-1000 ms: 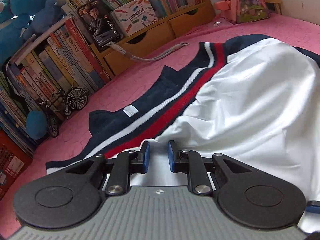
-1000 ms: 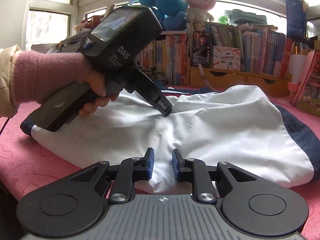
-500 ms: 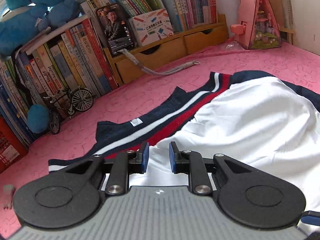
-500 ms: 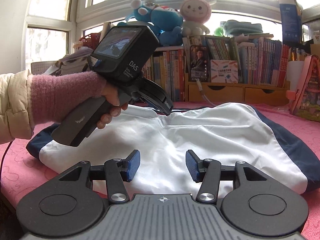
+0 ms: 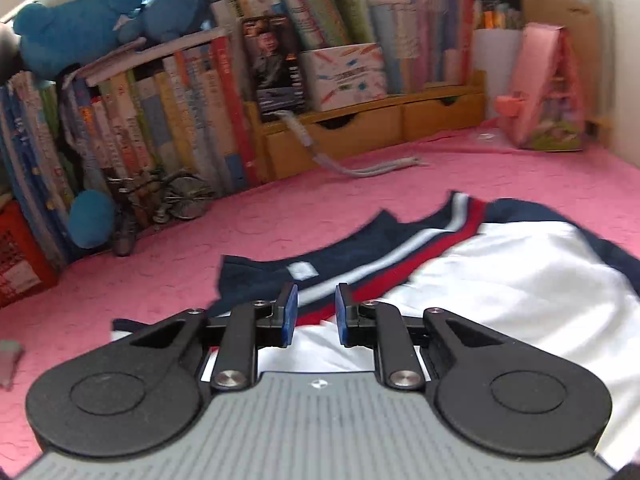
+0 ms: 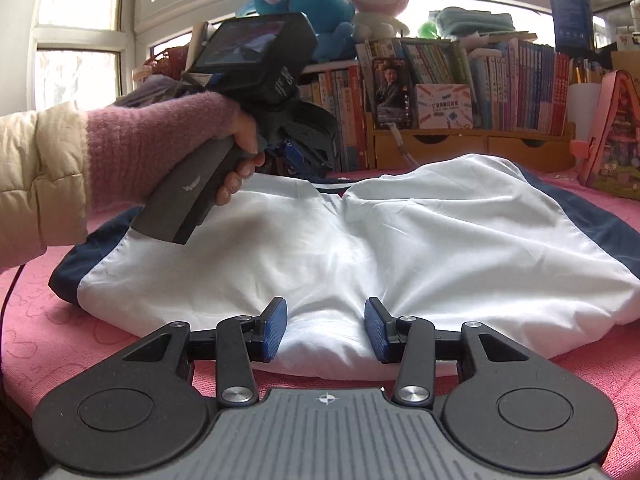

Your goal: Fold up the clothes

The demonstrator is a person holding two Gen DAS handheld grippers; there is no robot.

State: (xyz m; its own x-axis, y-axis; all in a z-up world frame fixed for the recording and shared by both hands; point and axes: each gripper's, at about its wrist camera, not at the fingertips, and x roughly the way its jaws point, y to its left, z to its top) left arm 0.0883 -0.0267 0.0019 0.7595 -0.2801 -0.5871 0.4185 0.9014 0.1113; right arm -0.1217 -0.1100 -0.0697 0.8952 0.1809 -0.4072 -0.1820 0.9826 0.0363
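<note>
A white jacket (image 6: 400, 248) with navy sides and a red-and-white striped collar lies folded on the pink bedspread (image 6: 40, 332). In the left wrist view the jacket (image 5: 520, 288) fills the right, its collar stripes (image 5: 420, 248) ahead of the fingers. My left gripper (image 5: 316, 314) hovers above the collar edge with a gap between its pads, holding nothing; it also shows in the right wrist view (image 6: 296, 152), lifted above the jacket's far left. My right gripper (image 6: 326, 328) is open and empty, its fingers just over the near hem.
A bookshelf (image 5: 200, 100) with wooden drawers (image 5: 372, 128) runs along the back. Plush toys (image 6: 320, 4) sit on top. A small metal bicycle (image 5: 168, 200) and a grey cord (image 5: 360, 166) lie near the shelf. A pink toy house (image 5: 548, 88) stands at the right.
My right gripper opened and let go of the near hem. My left gripper rose and pulled back from the jacket, its pads parting a little.
</note>
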